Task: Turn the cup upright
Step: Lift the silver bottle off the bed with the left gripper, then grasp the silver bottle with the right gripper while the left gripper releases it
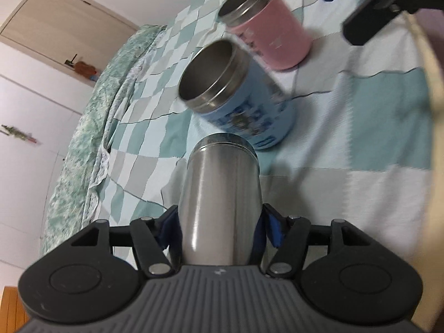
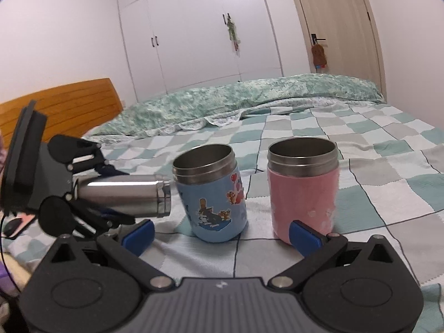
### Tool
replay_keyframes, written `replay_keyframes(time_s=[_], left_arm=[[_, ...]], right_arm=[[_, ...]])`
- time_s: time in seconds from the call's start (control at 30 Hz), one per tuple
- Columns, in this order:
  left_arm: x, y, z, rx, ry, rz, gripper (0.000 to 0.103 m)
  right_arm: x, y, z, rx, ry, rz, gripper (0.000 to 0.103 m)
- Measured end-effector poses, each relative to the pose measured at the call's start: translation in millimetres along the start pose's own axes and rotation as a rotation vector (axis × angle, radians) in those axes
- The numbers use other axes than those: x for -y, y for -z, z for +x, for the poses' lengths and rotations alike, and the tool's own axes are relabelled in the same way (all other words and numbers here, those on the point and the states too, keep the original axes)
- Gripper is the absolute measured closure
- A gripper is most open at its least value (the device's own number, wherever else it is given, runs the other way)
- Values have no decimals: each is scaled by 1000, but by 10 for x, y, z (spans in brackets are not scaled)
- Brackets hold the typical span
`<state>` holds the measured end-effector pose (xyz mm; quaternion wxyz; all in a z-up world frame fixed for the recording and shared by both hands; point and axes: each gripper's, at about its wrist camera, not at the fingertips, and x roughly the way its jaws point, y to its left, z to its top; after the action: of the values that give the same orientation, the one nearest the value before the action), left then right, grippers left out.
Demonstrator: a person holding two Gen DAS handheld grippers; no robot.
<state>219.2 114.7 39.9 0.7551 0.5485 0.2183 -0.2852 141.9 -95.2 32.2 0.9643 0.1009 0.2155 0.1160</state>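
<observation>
On the checked bedspread (image 2: 305, 144), the blue cup (image 2: 216, 194) and pink cup (image 2: 304, 191) stand upright, side by side. Left gripper (image 1: 219, 230) is clamped on the steel cup (image 2: 125, 197), held horizontal left of the blue cup. Right gripper (image 2: 222, 233) is spread wide, holding nothing.

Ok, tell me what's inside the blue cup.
Nothing visible: the blue cup stands upright and open, showing only bare steel wall in both views. Its rim hides the very bottom, so that part can't be checked.
</observation>
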Motion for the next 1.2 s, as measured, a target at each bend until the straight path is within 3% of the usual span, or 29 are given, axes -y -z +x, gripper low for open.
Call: replay_keyframes(time_s=[0.1, 0.3, 0.57, 0.7, 0.8, 0.87, 0.93, 1.07, 1.2], left_arm=[[225, -156, -349, 13, -16, 3, 39], [631, -699, -778, 136, 2, 11, 39], [1265, -1415, -346, 291, 97, -1, 39], [1525, -1488, -36, 269, 84, 28, 40], [1436, -1501, -56, 256, 94, -65, 36], [1371, -1486, -143, 255, 87, -123, 11], [1284, -1444, -297, 274, 74, -205, 1], [1226, -1265, -601, 252, 36, -399, 0], [1207, -983, -787, 146, -33, -677, 0]], right_arm=[[47, 4, -206, 6, -21, -8, 0], [351, 15, -619, 28, -1, -15, 0], [1017, 47, -1114, 47, 125, -47, 0], [1350, 105, -1200, 12, 164, -38, 0], [1460, 145, -1156, -24, 143, -43, 0], [1449, 140, -1088, -37, 112, -71, 0], [1379, 129, -1038, -43, 71, -121, 0], [1135, 61, -909, -65, -25, -295, 0], [747, 6, -695, -129, -133, -608, 0]])
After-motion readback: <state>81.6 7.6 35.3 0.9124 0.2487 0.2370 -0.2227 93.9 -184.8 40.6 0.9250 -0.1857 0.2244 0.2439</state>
